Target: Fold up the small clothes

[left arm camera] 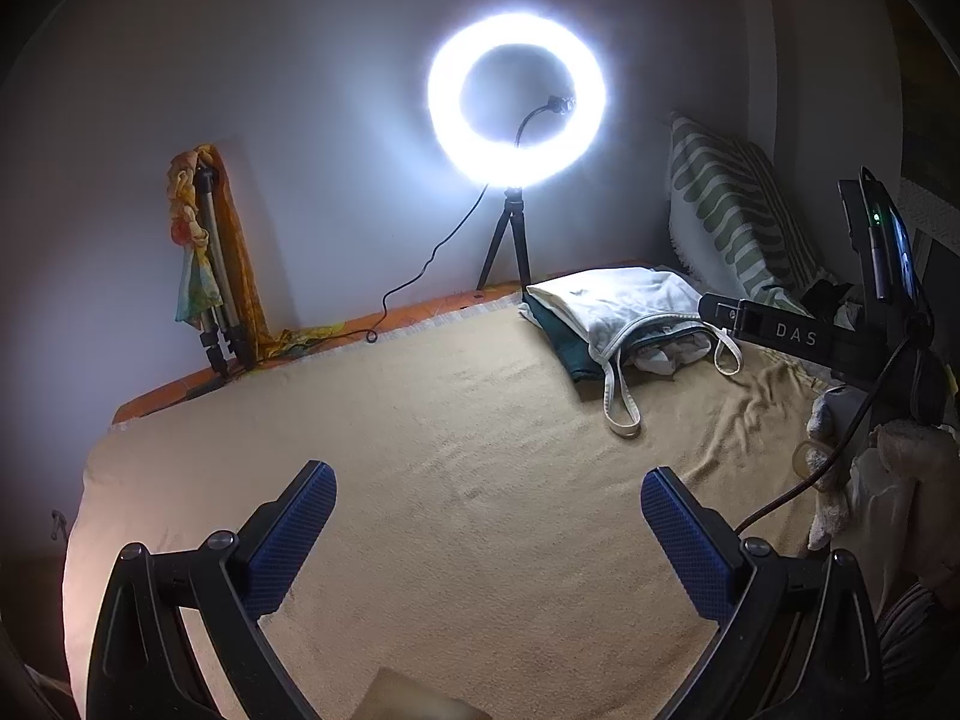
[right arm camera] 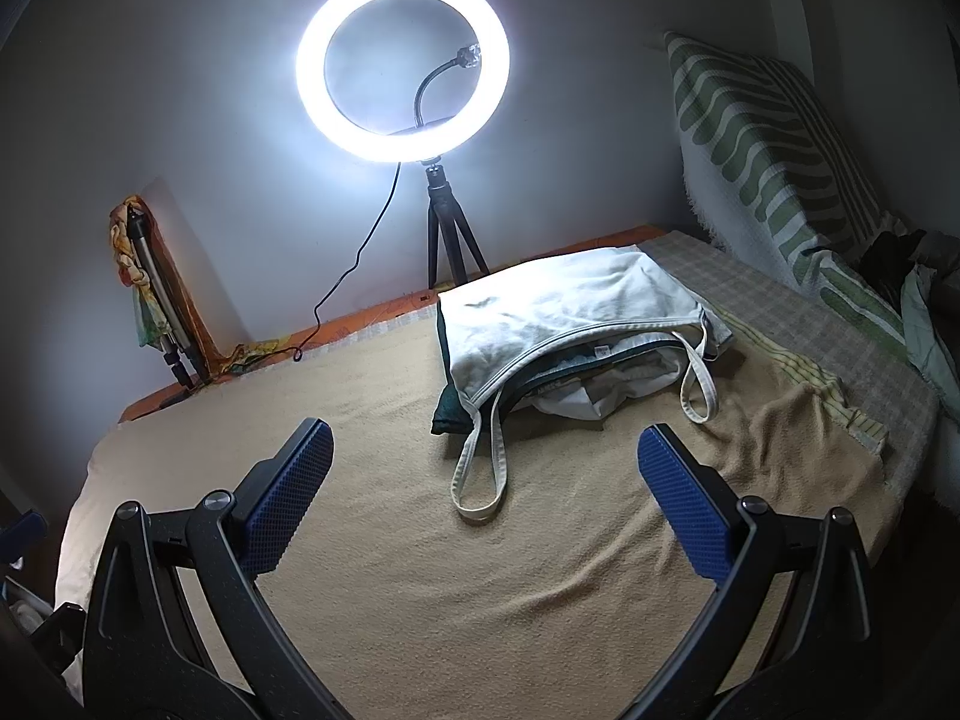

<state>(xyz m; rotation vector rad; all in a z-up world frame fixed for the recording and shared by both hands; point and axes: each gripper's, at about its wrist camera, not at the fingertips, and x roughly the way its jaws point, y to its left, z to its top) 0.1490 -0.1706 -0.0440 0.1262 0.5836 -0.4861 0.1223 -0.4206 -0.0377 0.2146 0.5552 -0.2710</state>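
Observation:
A white strappy top [right arm camera: 552, 306] lies on a stack of folded clothes, with a dark green garment [right arm camera: 447, 408] at the bottom, on the tan blanket [right arm camera: 480, 570]. Its two straps hang out toward me. The stack also shows at the far right in the left wrist view [left arm camera: 624, 300]. My right gripper [right arm camera: 483, 468] is open and empty, hovering just in front of the stack. My left gripper [left arm camera: 489, 507] is open and empty over bare blanket [left arm camera: 420, 420], well to the left of the stack. The right gripper's body [left arm camera: 780, 330] shows in the left view beside the stack.
A lit ring light on a small tripod [right arm camera: 402, 66] stands at the bed's far edge, its cable trailing left. A folded tripod wrapped in cloth [left arm camera: 210, 264] leans on the wall. A green-striped pillow [right arm camera: 774, 144] and loose clothes [right arm camera: 924, 300] lie at the right.

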